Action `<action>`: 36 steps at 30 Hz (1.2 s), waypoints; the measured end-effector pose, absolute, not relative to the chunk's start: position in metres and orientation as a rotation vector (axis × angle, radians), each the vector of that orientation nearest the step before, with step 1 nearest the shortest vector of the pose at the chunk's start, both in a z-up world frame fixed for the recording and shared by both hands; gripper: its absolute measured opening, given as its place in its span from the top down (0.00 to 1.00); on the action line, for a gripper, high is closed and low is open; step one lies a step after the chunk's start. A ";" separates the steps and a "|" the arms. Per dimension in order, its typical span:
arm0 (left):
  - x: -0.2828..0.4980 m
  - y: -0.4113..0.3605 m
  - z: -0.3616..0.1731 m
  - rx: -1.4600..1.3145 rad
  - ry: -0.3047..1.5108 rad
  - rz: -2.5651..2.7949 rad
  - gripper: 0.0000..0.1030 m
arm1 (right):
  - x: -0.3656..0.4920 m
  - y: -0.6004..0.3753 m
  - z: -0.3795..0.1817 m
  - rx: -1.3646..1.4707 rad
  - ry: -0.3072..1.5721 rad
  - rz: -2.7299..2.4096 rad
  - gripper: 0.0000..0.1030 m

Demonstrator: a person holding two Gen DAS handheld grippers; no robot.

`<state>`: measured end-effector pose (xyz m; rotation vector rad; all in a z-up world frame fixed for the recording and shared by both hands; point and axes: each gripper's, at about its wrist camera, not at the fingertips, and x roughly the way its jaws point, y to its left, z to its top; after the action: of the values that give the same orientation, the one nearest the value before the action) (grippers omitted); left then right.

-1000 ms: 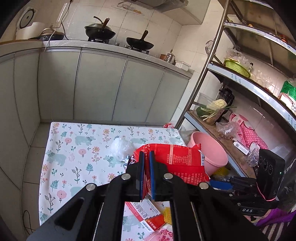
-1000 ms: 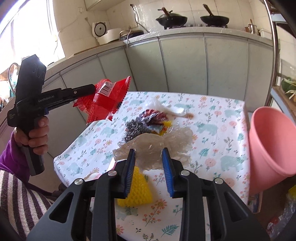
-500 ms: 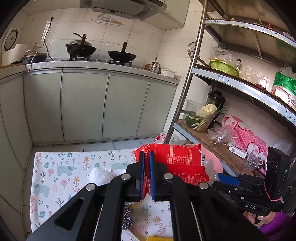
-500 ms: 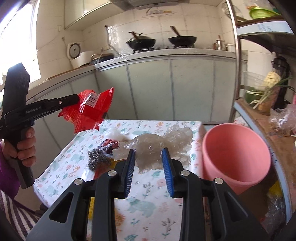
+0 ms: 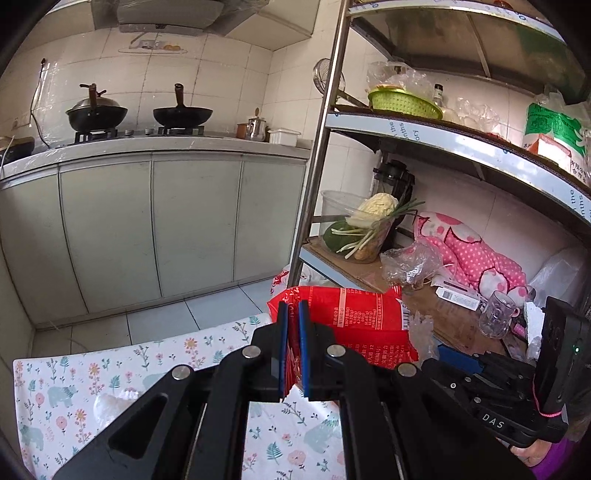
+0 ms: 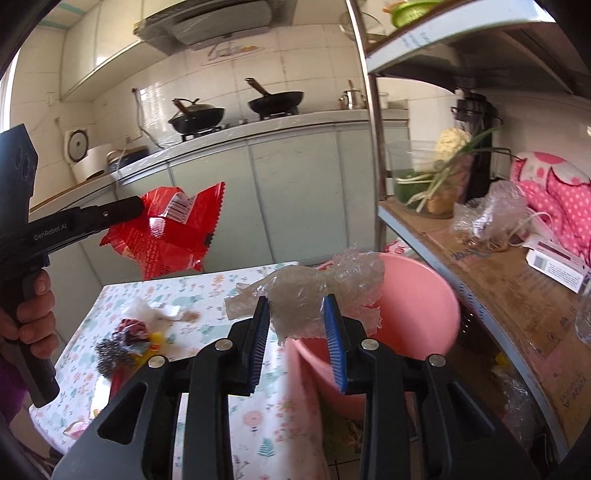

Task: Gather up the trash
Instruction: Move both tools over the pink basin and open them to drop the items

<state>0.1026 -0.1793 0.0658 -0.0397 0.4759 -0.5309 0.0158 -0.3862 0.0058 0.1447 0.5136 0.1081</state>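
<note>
The left gripper [image 5: 291,347] has its jaws closed tight on a red wrapper [image 5: 354,325], lifted above the counter [image 5: 74,387]. The right gripper [image 6: 297,336] pinches a crumpled clear plastic bag [image 6: 314,291] between half-closed jaws, over the rim of the pink bucket [image 6: 413,317]

A kitchen is shown. The walls [image 5: 236,92] are covered in white tiles, and the floor [image 5: 162,317] is laid with pale tiles. A counter [image 5: 155,146] with grey-green cabinet doors [image 5: 195,221] runs along the back wall, under a range hood [image 5: 177,14]. A metal shelf rack [image 5: 424,136] stands at the right. Daylight is admitted at the far left in the right wrist view.
</note>
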 end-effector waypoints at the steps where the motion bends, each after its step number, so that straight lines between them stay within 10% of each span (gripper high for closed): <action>1: 0.108 -0.189 0.063 -0.030 0.484 -0.539 0.95 | 0.017 -0.390 0.003 0.150 0.518 0.098 0.70; 36: 0.184 -0.319 -0.045 0.225 0.735 -0.567 0.82 | 0.079 -0.438 -0.083 0.168 0.789 -0.053 0.59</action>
<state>0.1844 -0.3190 -0.0448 0.2248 0.7345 -0.5668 0.0794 -0.4380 -0.0831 0.1681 0.7888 -0.0531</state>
